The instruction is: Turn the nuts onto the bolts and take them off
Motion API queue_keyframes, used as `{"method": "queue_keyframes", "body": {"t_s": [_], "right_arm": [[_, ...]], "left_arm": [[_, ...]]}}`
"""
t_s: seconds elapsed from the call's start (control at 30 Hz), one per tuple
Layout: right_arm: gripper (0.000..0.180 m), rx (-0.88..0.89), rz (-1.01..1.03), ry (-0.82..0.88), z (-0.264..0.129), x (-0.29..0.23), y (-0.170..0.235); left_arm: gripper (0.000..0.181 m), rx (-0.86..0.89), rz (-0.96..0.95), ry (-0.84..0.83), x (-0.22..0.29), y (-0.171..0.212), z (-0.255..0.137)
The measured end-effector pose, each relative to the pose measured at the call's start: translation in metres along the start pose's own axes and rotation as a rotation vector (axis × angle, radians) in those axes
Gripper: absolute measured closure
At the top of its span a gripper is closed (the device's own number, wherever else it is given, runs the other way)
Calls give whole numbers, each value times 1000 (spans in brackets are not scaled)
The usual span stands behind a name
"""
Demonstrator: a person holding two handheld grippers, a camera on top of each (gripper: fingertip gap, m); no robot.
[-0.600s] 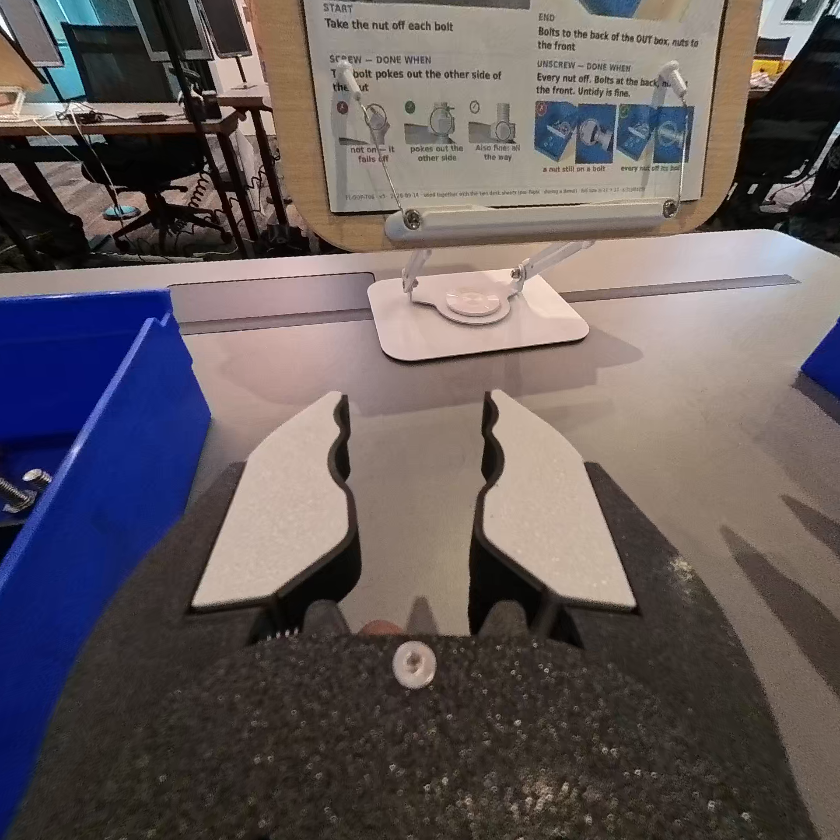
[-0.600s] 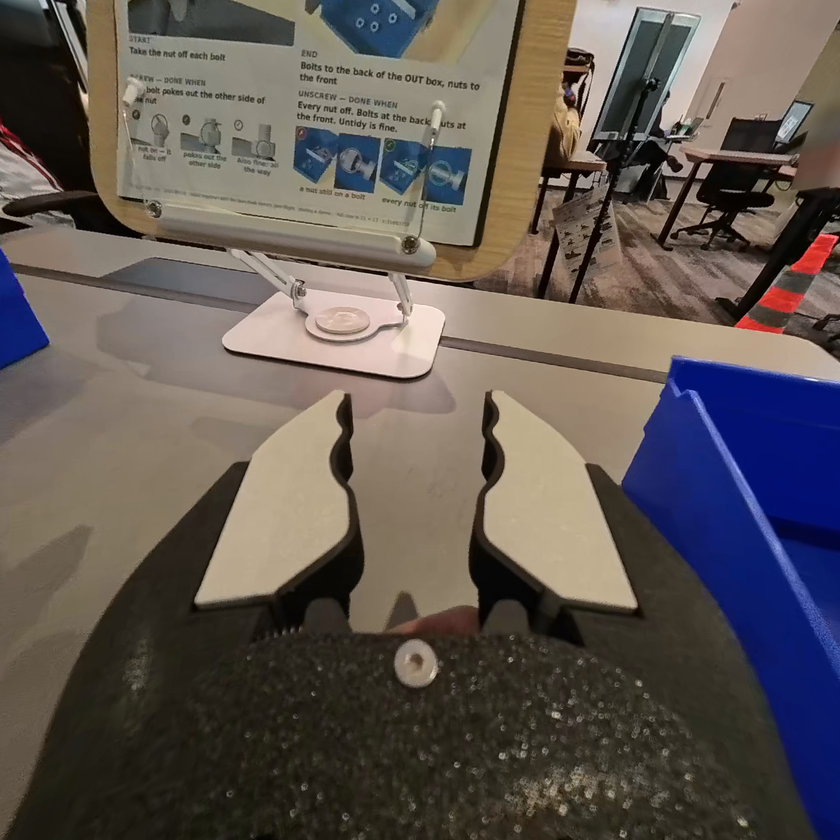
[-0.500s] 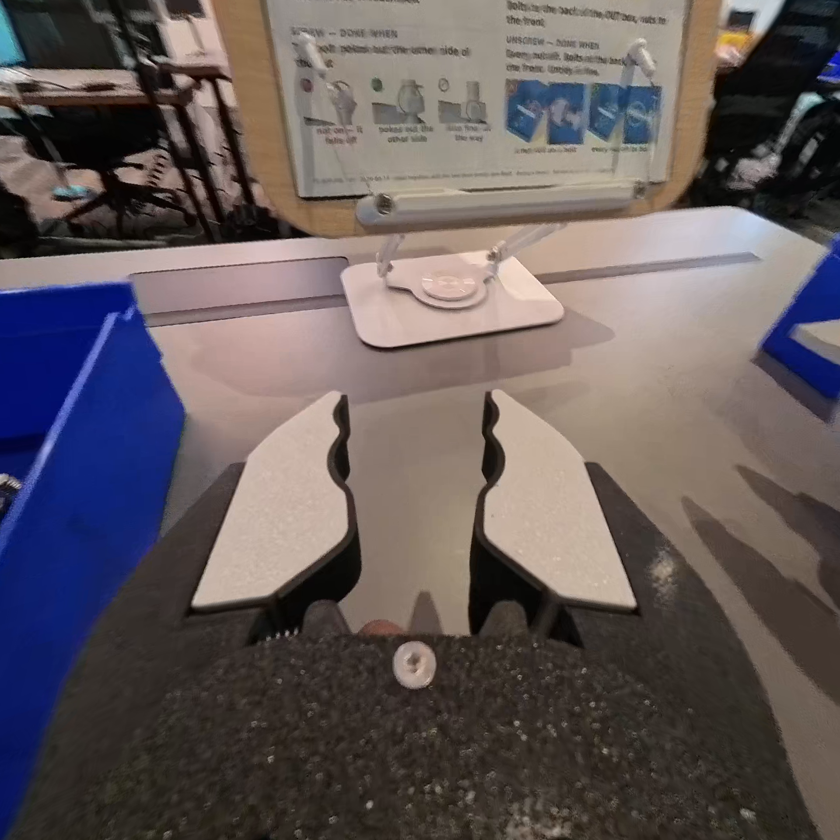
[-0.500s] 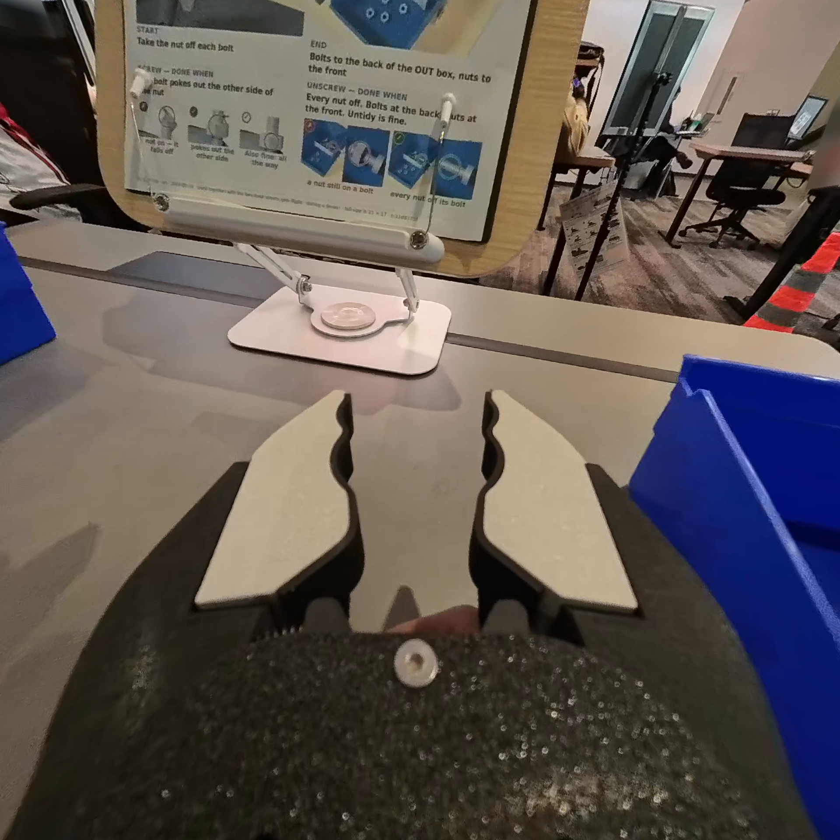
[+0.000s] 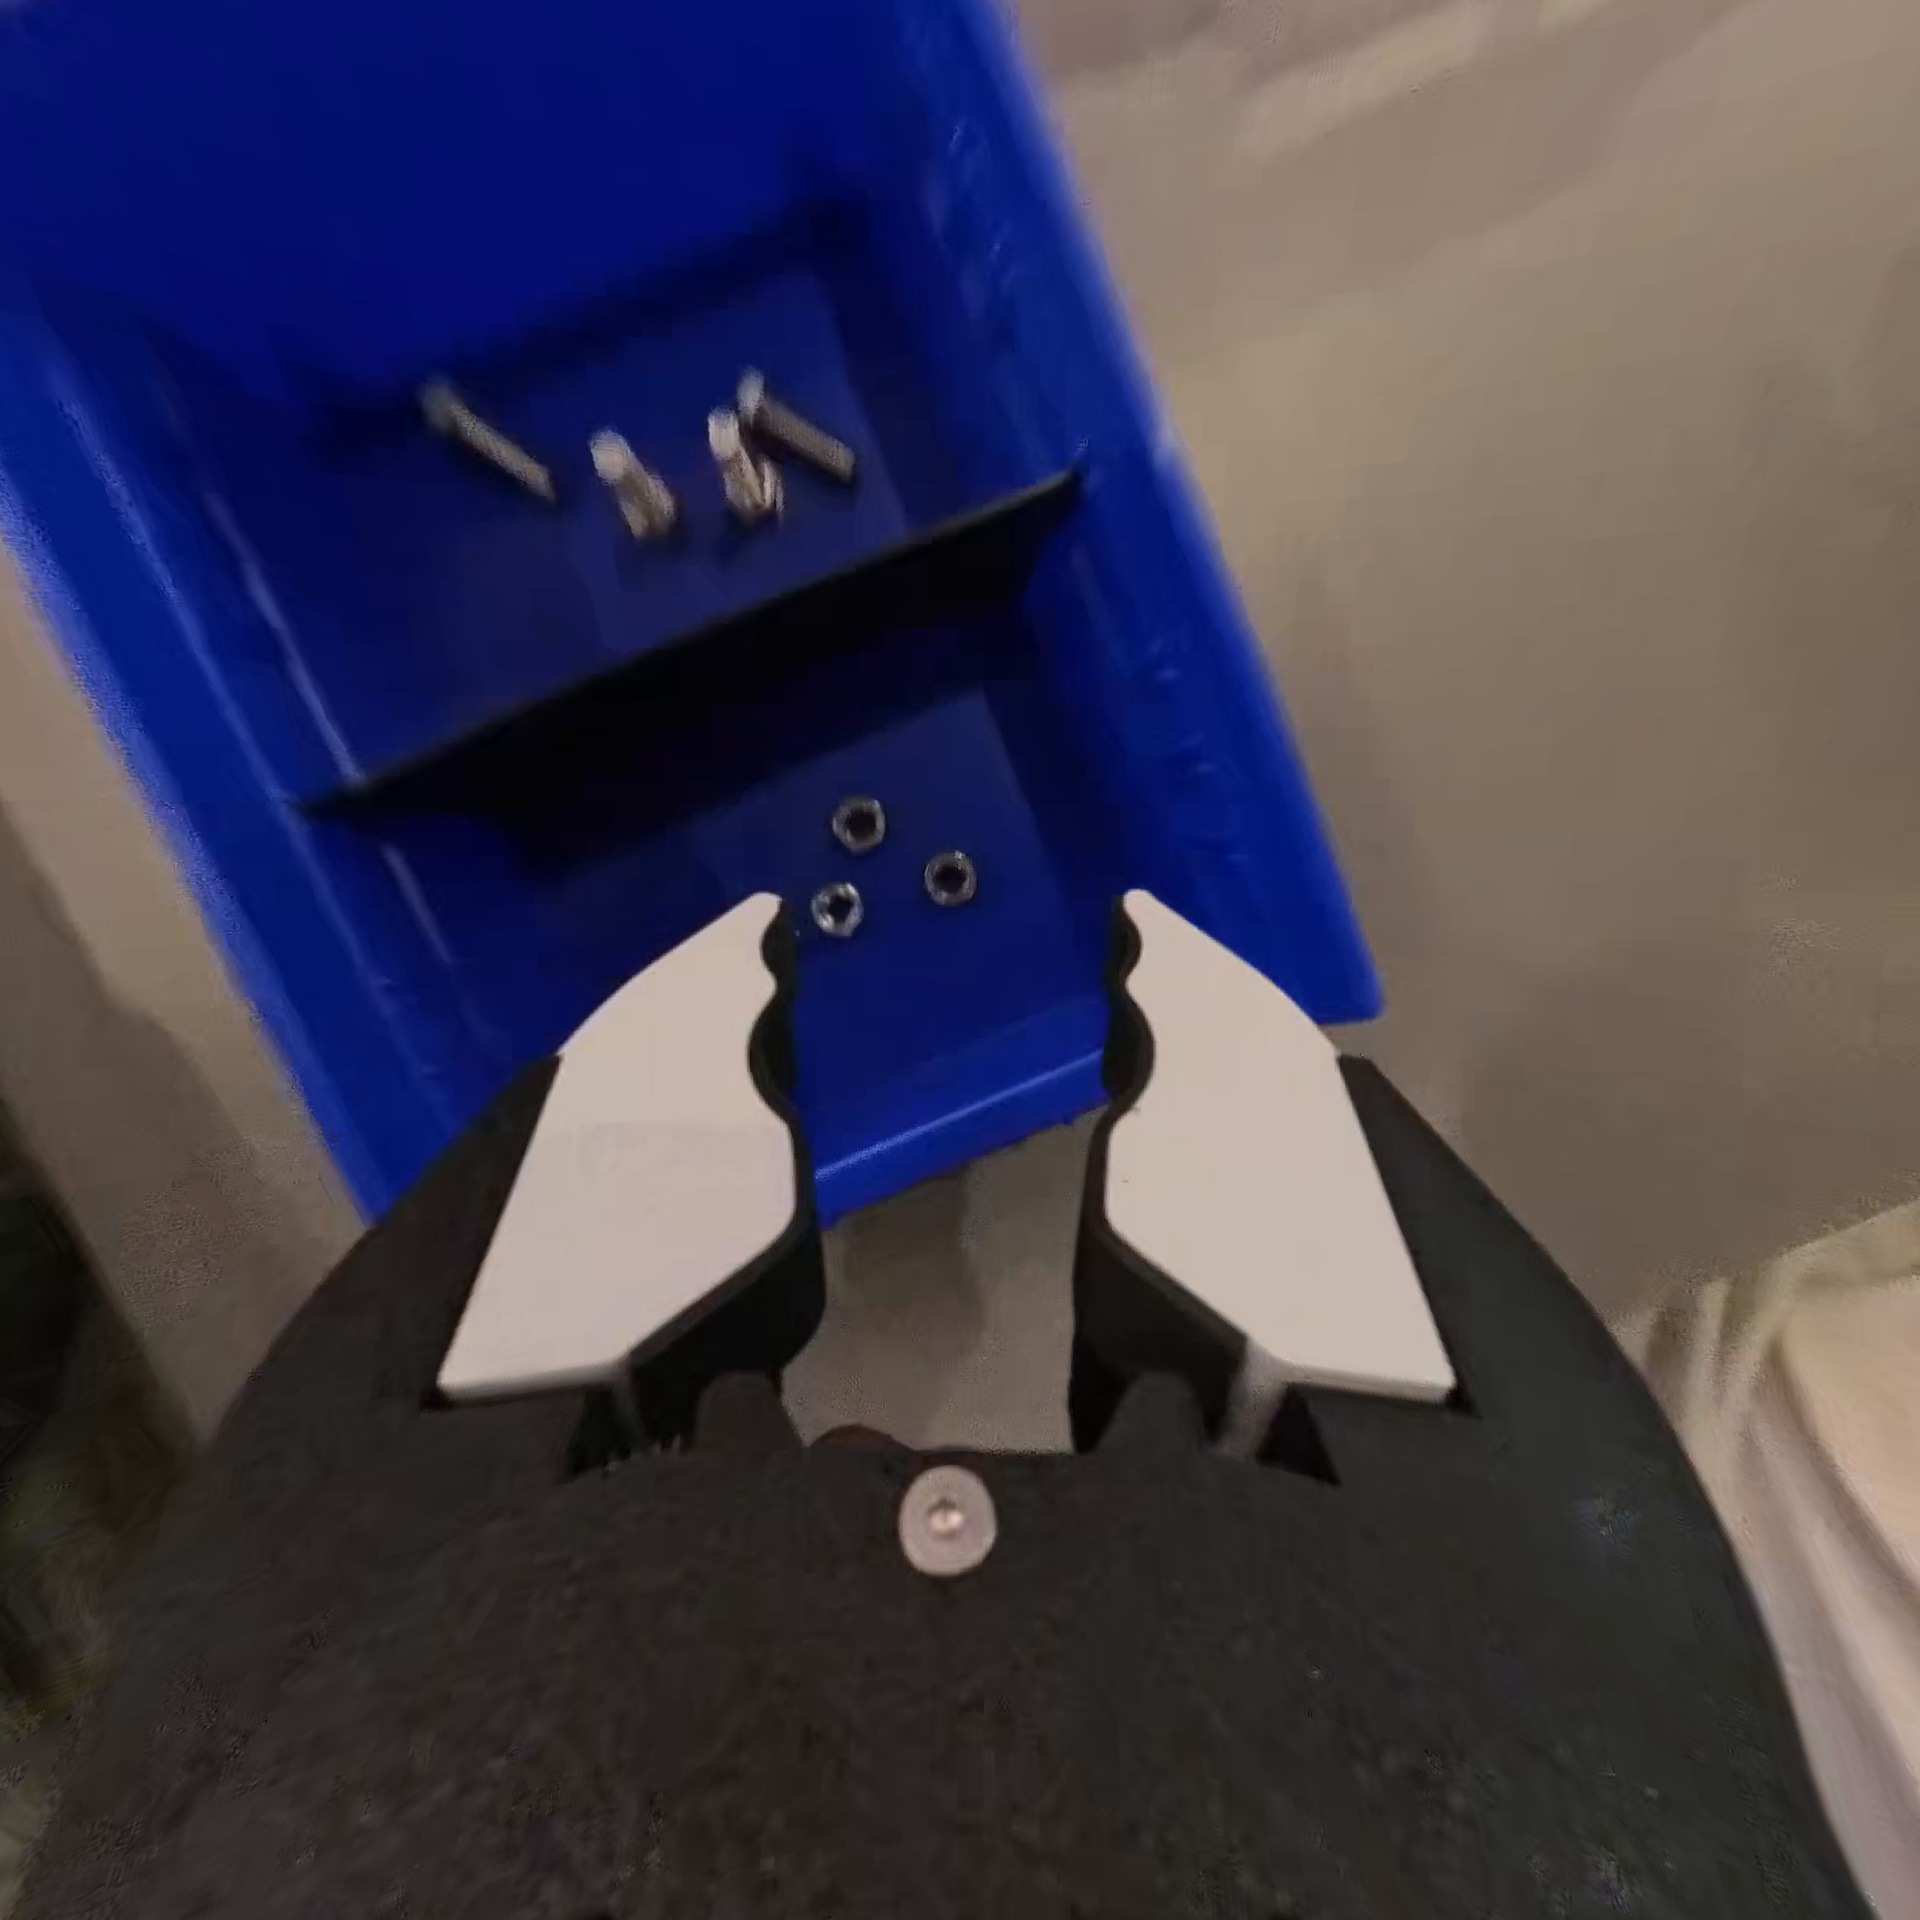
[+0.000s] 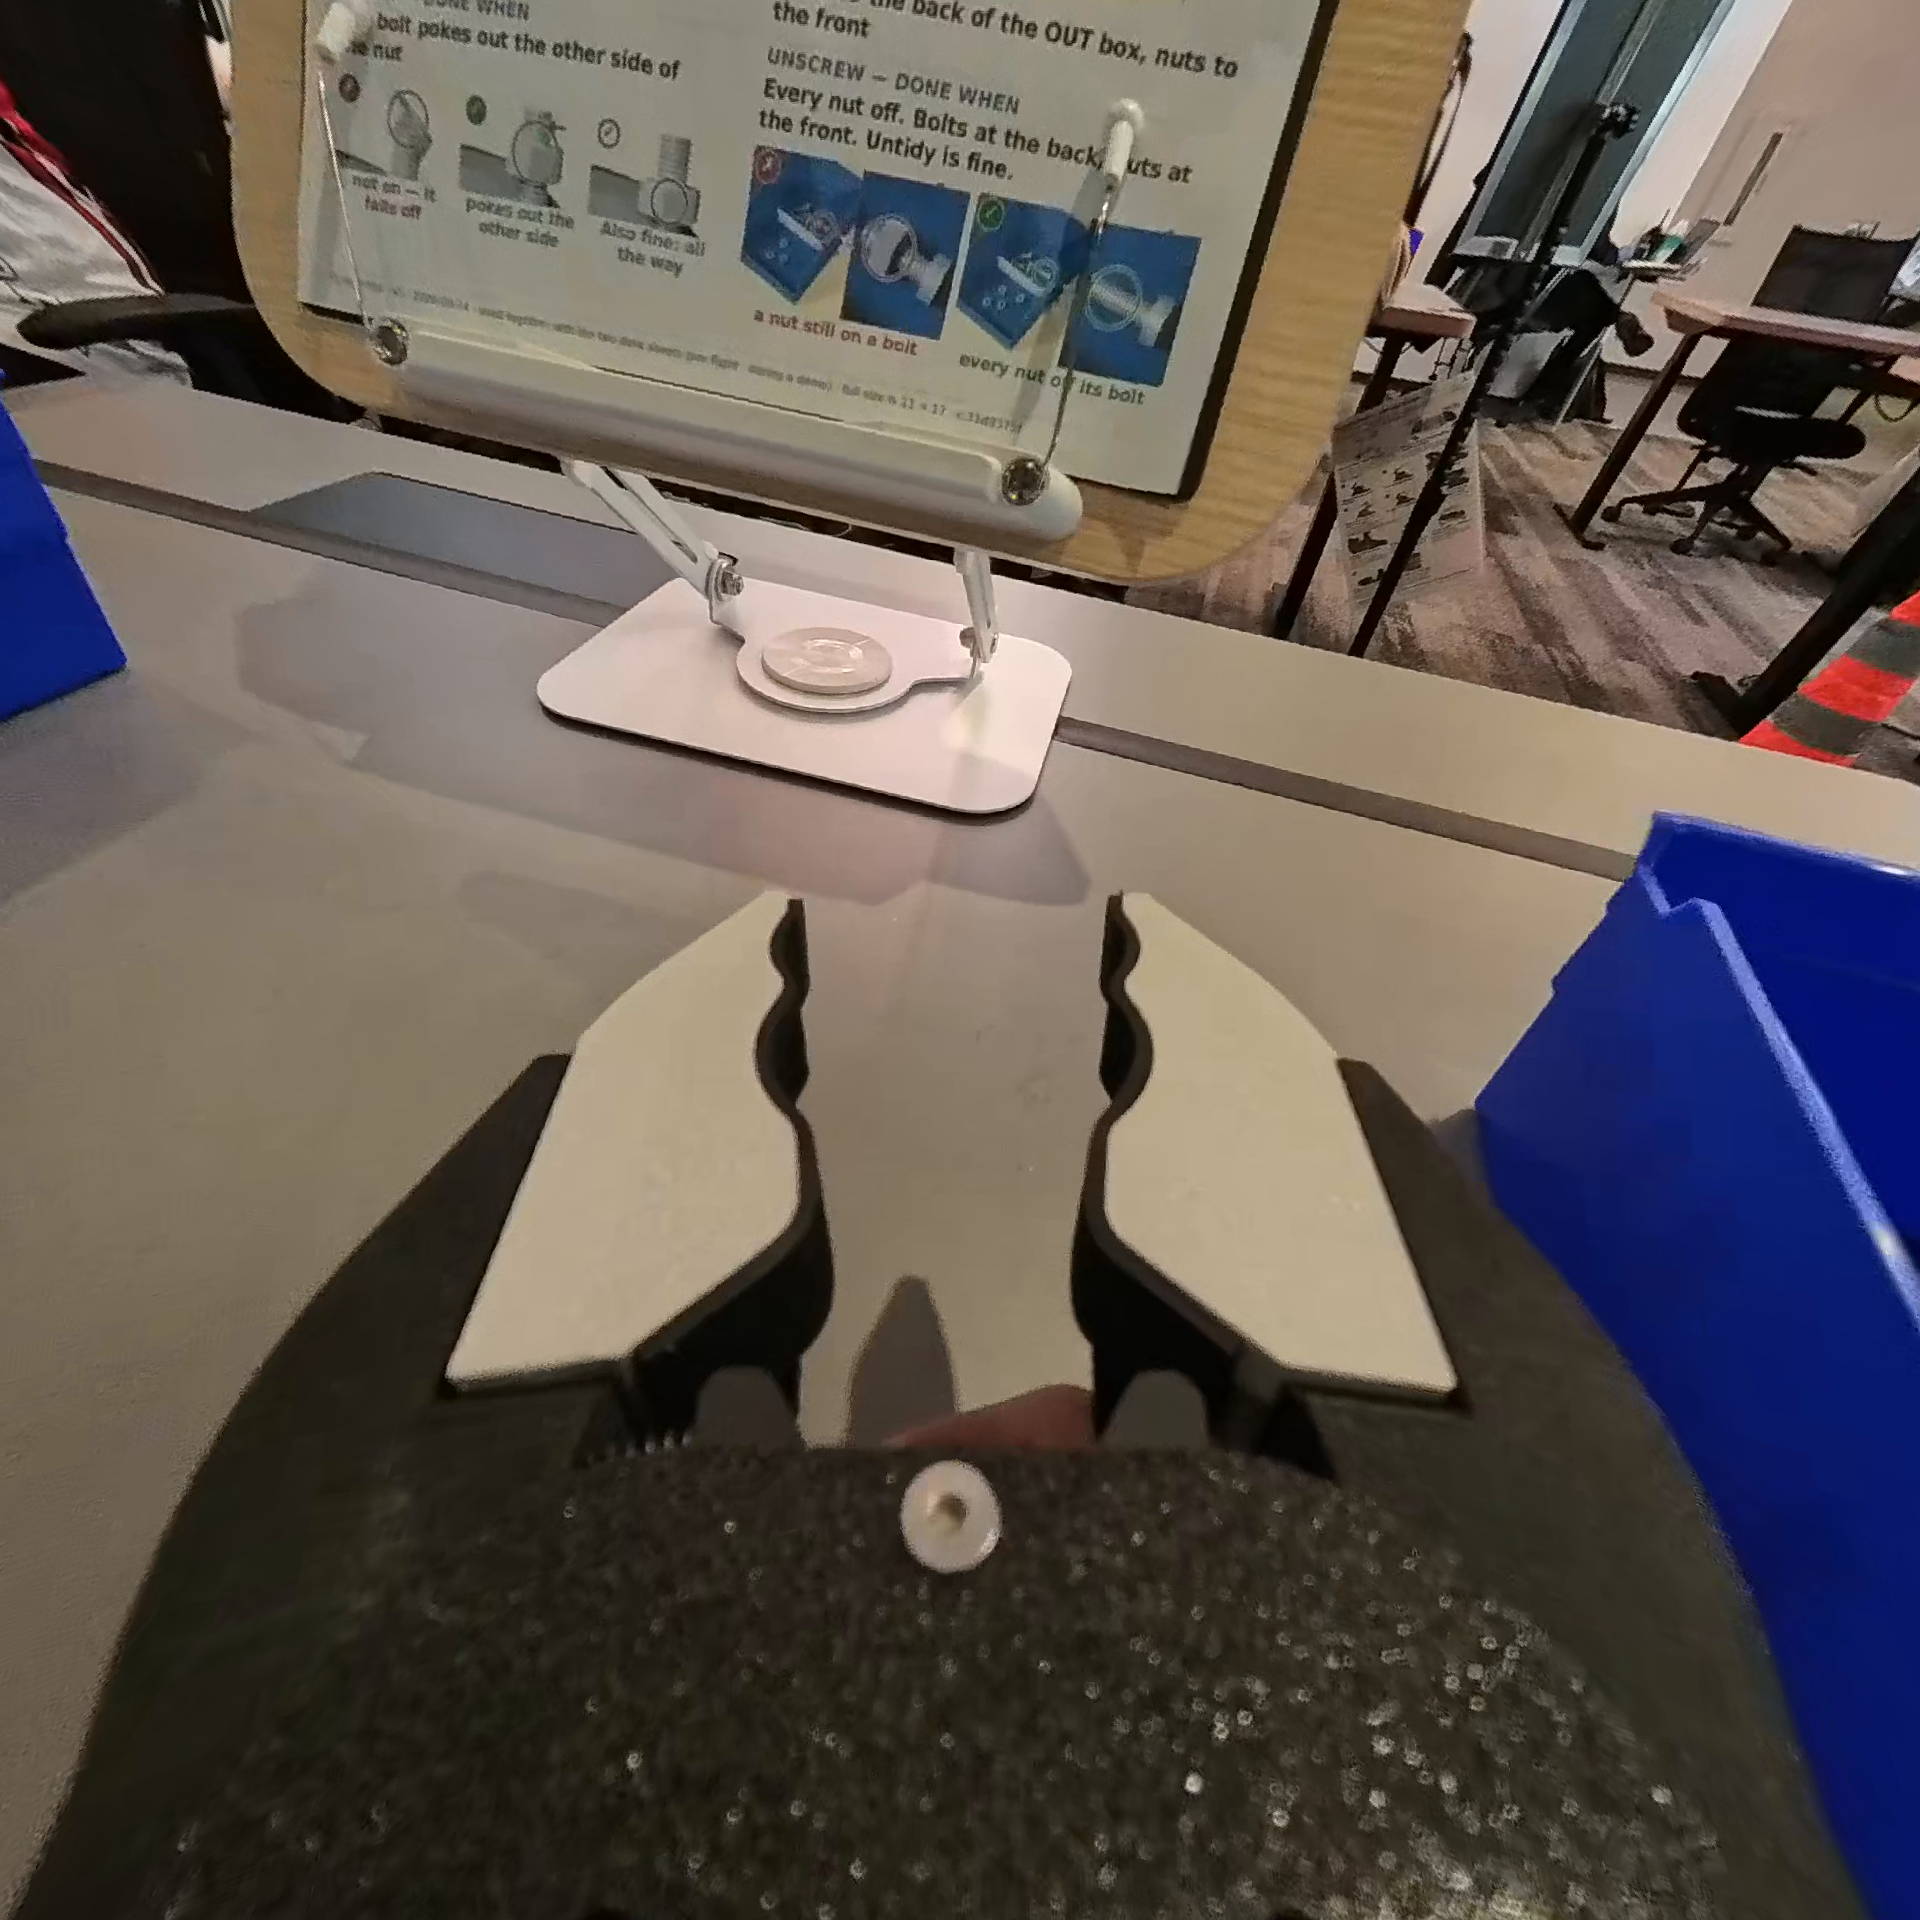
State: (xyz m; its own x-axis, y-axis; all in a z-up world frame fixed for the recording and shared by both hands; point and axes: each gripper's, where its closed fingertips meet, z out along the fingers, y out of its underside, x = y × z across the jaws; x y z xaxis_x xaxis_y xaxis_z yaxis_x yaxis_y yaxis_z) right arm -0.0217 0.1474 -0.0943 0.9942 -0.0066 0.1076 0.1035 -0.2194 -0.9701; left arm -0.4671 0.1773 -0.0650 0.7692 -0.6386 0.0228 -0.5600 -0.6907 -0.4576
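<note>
In the left wrist view a blue bin (image 5: 1174,665) lies below me, split by a dark divider (image 5: 686,675). Several silver bolts (image 5: 634,488) lie in the far compartment. Three nuts (image 5: 857,826) lie in the near compartment. My left gripper (image 5: 951,914) is open and empty, above the near compartment, with one nut (image 5: 836,909) just by its left fingertip. My right gripper (image 6: 951,914) is open and empty above the bare grey table (image 6: 312,935), left of a second blue bin (image 6: 1714,1122).
An instruction board on a white stand (image 6: 810,696) stands at the back middle of the table. A corner of the left blue bin (image 6: 42,592) shows at the far left. A pale cloth (image 5: 1808,1455) lies at the lower right of the left wrist view. The tips of one gripper are about 45 centimetres away from the tips of the other. The right gripper is farther from the nut (image 5: 836,909), some 45 centimetres, than the left, some 12 centimetres.
My left gripper has swung left and tipped down from facing the board to looking into the blue bin. My right gripper has moved slightly forward. Both stay open.
</note>
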Motion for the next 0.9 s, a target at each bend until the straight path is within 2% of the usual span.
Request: {"method": "queue_keyframes", "body": {"t_s": [0.07,0.17,0.33,0.53,0.57,0.6,0.63,0.8,0.9], "right_arm": [[126,0,-12,5,0,0,0],[127,-2,-9,0,0,1,0],[127,-16,-11,-10,2,-2,4],[129,-11,-37,-2,1,-3,3],[129,-10,-36,-3,1,-3,2],[129,-11,-35,-3,1,-3,3],[130,-11,-34,-4,1,-3,3],[131,-13,-27,-7,1,-2,3],[131,-11,-29,-8,1,-3,3]], "left_arm": [[125,-99,-73,70,-8,16,34],[125,-145,-90,55,-22,26,74],[130,-173,-84,51,-23,28,107],[135,-225,-19,-21,-31,38,117],[140,-226,-15,-26,-32,39,119],[157,-214,-4,-31,-33,38,119],[163,-211,10,-29,-33,38,119],[163,-246,88,-35,-32,43,111],[163,-184,127,-17,-25,21,82]]}}
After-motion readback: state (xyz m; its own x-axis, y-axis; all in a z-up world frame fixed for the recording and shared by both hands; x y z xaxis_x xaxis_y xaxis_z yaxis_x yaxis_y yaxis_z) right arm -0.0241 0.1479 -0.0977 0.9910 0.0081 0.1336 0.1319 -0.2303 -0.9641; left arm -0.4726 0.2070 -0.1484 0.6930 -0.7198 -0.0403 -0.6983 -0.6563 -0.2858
